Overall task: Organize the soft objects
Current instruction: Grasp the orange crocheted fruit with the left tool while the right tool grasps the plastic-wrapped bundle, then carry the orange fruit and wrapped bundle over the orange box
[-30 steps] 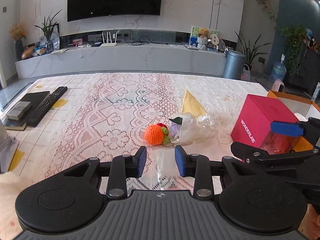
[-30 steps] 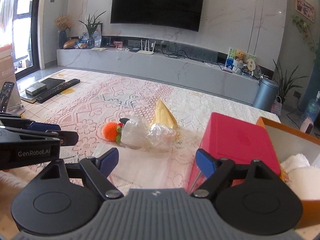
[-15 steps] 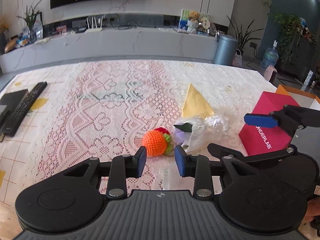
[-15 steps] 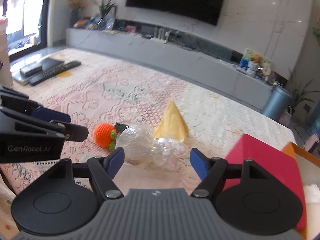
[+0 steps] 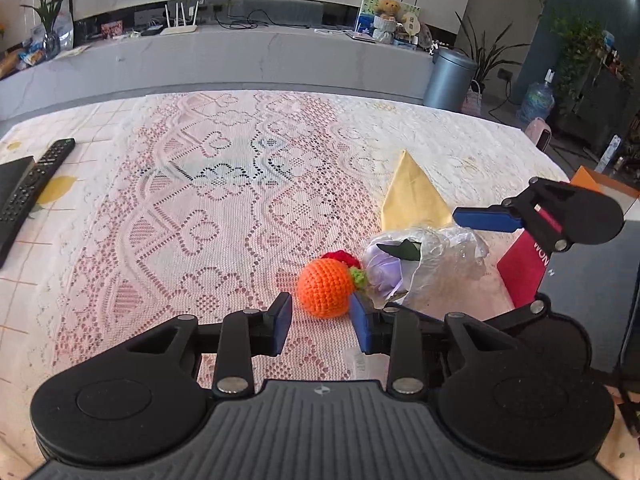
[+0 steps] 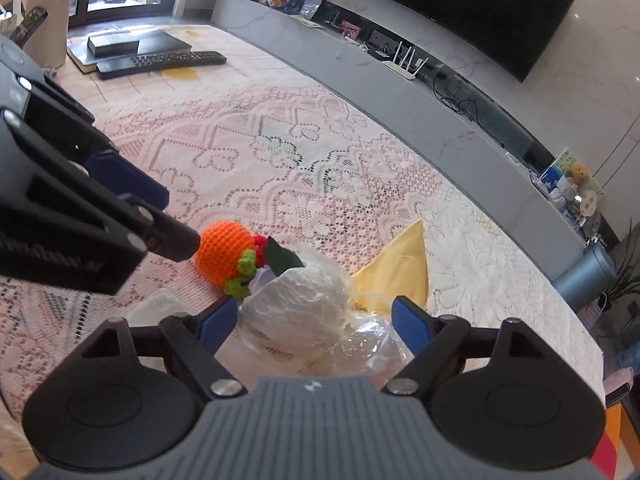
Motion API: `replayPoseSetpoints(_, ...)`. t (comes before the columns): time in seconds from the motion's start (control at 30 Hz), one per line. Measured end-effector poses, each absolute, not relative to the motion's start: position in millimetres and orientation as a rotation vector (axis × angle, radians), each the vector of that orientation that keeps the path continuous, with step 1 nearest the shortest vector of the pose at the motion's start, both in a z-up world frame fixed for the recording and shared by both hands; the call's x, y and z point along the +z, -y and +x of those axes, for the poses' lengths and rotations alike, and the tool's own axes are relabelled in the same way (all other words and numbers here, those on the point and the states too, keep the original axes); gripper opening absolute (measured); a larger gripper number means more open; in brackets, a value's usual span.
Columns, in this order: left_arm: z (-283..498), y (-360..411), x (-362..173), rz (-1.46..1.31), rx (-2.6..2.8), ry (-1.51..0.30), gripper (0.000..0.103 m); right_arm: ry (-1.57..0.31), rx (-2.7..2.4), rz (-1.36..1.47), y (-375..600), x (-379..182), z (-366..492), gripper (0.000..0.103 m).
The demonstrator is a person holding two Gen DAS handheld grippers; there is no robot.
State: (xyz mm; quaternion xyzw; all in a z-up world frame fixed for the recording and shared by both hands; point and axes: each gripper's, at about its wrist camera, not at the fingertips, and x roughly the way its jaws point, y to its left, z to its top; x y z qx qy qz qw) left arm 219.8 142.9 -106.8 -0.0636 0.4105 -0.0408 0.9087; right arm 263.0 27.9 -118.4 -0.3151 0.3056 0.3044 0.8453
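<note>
Lace tablecloth [image 5: 208, 216] bore the orange ball [image 5: 325, 287] – left gripper [image 5: 320, 322] opening, empty, right gripper [image 6: 316, 322] opening around the bag [image 6: 304, 300] – advise centring before closing.

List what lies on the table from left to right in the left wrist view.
Remote → orange crochet ball → plastic bag → red box.

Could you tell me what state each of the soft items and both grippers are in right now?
Crocheted orange: lying on the lace cloth, against the bag, ungripped.
Plastic bag: crumpled, lying flat, ungripped.
Yellow cloth: folded, flat.
Left gripper: jaws opening, orange just ahead.
Right gripper: jaws opening, bag between them.
</note>
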Motion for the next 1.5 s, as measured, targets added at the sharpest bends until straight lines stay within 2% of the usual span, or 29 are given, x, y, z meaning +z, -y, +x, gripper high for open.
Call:
replayPoseSetpoints(0.13,228.2,-139.5,-110.6,-0.102,-0.114,-0.830,0.055,-0.652,0.649,-0.711,-28.4,-125.4,264.7,0.083)
replayPoseSetpoints(0.37,243.8,-131.3,-125.8,-0.037,-0.141,-0.842,0.055,-0.657,0.651,-0.727,-26.3,-130.0,266.0,0.081)
replayPoseSetpoints(0.57,251.1,-124.9,-133.9,-0.012,-0.161,-0.839,0.057,-0.658,0.633,-0.695,-22.8,-127.7,270.7,0.071)
replayPoseSetpoints(0.63,251.4,-122.4,-136.2,0.006,-0.153,-0.842,0.051,-0.652,0.623,-0.697,-23.0,-126.6,271.4,0.067)
replayPoseSetpoints(0.87,243.6,-118.4,-130.4,0.043,-0.137,-0.789,0.049,-0.585,0.607,-0.753,-26.3,-120.9,261.9,0.053)
replayPoseSetpoints(1.5,201.3,-131.9,-85.7,-0.162,-0.017,-0.681,0.049,-0.531,0.523,-0.434,7.9,-46.7,240.9,0.050)
